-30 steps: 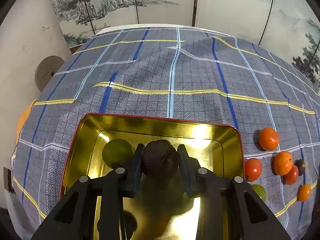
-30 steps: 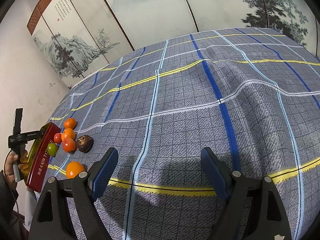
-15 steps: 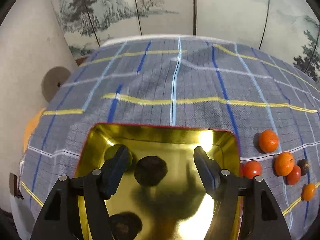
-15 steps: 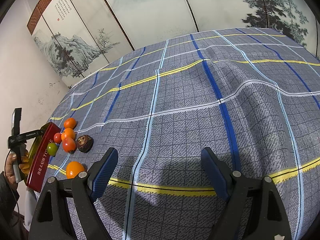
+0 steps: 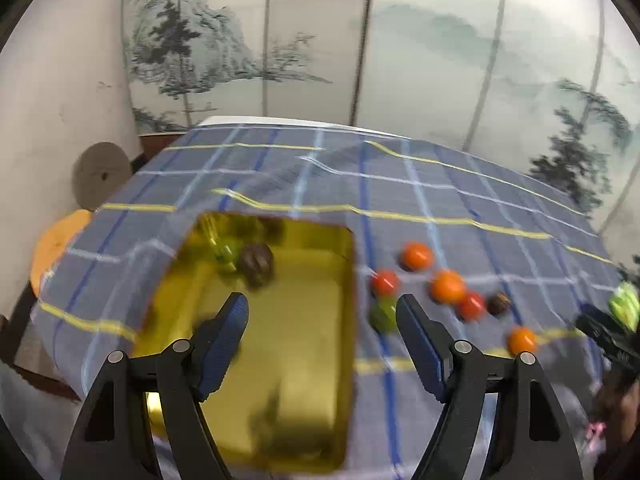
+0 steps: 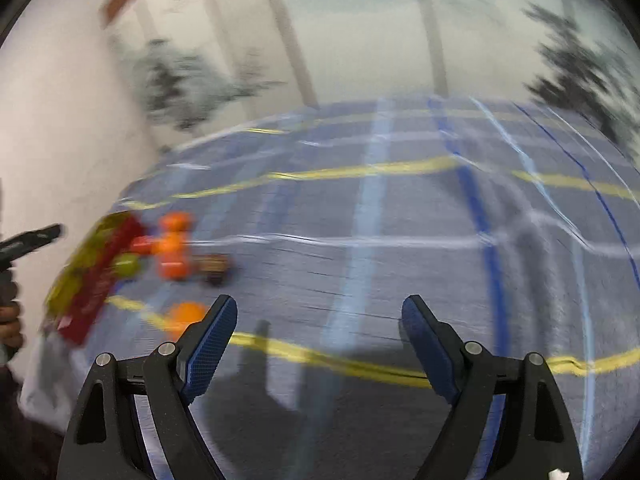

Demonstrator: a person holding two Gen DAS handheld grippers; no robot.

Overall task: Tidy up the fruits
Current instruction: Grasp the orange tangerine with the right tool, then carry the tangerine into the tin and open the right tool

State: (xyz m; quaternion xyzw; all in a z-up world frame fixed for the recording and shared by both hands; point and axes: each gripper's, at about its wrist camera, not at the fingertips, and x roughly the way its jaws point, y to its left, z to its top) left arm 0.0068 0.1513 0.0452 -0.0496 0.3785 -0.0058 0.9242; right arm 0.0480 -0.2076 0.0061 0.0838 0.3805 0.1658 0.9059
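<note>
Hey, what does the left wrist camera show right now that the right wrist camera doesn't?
Only the left wrist view looks into the gold tray: a dark brown fruit and a green fruit lie at its far end. It also shows the open left gripper.

Only the right wrist view shows the tray's red outer wall and the open right gripper, empty over the cloth.

Both show the plaid tablecloth, the painted screen behind, and the loose orange, red, green and brown fruits beside the tray, blurred in both.
</note>
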